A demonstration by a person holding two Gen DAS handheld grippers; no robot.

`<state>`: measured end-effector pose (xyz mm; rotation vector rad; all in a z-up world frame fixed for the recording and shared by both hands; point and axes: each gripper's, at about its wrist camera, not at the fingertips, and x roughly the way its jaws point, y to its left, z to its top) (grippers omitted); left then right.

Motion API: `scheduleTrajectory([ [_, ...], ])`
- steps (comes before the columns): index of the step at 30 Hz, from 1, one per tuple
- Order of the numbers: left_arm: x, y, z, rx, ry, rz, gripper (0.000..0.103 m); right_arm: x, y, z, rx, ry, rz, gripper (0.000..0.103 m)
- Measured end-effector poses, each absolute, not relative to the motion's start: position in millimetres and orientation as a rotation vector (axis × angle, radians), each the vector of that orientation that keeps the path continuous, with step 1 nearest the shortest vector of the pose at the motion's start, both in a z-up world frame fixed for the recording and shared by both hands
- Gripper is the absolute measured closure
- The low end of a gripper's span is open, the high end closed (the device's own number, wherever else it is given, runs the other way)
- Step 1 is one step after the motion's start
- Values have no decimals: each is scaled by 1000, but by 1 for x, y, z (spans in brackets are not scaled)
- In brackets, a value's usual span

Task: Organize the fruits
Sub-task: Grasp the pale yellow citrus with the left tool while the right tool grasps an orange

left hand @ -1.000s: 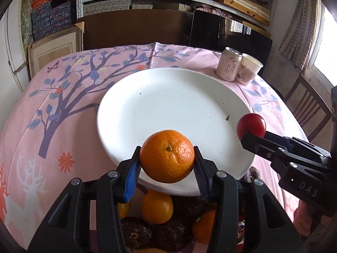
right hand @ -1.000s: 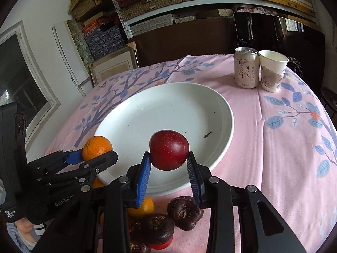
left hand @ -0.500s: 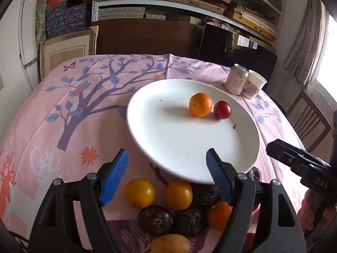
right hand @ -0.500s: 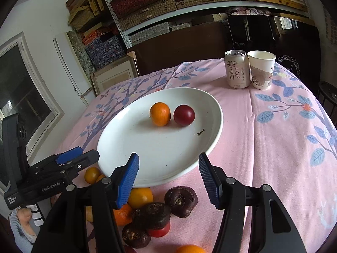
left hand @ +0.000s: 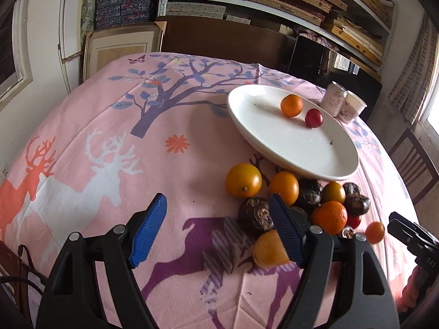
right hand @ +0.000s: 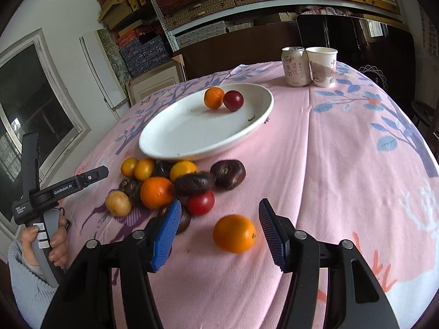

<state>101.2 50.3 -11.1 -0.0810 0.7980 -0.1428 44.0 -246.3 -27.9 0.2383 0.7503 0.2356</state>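
A white plate (left hand: pixel 274 148) (right hand: pixel 164 150) holds a small orange (left hand: pixel 291 105) (right hand: pixel 214 98) and a dark red plum (left hand: pixel 314 118) (right hand: pixel 233 100) side by side at its far part. In front of the plate lies a pile of fruit (left hand: pixel 301 194) (right hand: pixel 164 186): oranges, yellow fruit, dark brown wrinkled ones and a red one. My left gripper (left hand: pixel 216 231) is open over bare cloth, its right pad against the pile's near edge. My right gripper (right hand: pixel 221 235) is open, with a loose orange (right hand: pixel 234 233) on the cloth between its pads, untouched.
A drink can (left hand: pixel 333 101) (right hand: pixel 295 67) and a paper cup (left hand: pixel 352 108) (right hand: pixel 322 67) stand beyond the plate. A wooden chair (left hand: pixel 411 164) is past the table's right edge. Shelves and a framed board line the back wall. A hand (right hand: pixel 49 235) holds the left gripper.
Both grippers let go of the orange and the red plum, which now rest on the plate. Both jaws opened and both hands drew back to the near fruit pile.
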Motion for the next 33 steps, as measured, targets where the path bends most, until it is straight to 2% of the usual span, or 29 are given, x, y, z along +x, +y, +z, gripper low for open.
scheduleTrajectory([
  [8,67,25,-18,42,777,-214,27,38,-241,-41,202,797,195,43],
  [19,73,11,-26,75,804,-266,27,42,-240,-46,194,829,187,43],
  [25,77,-1,-34,112,830,-292,41,43,-238,-49,187,845,184,43],
  [32,84,-5,-42,107,865,-311,50,46,-237,-52,182,864,186,43],
  [33,85,-5,-42,105,867,-312,52,46,-237,-53,183,866,189,45],
])
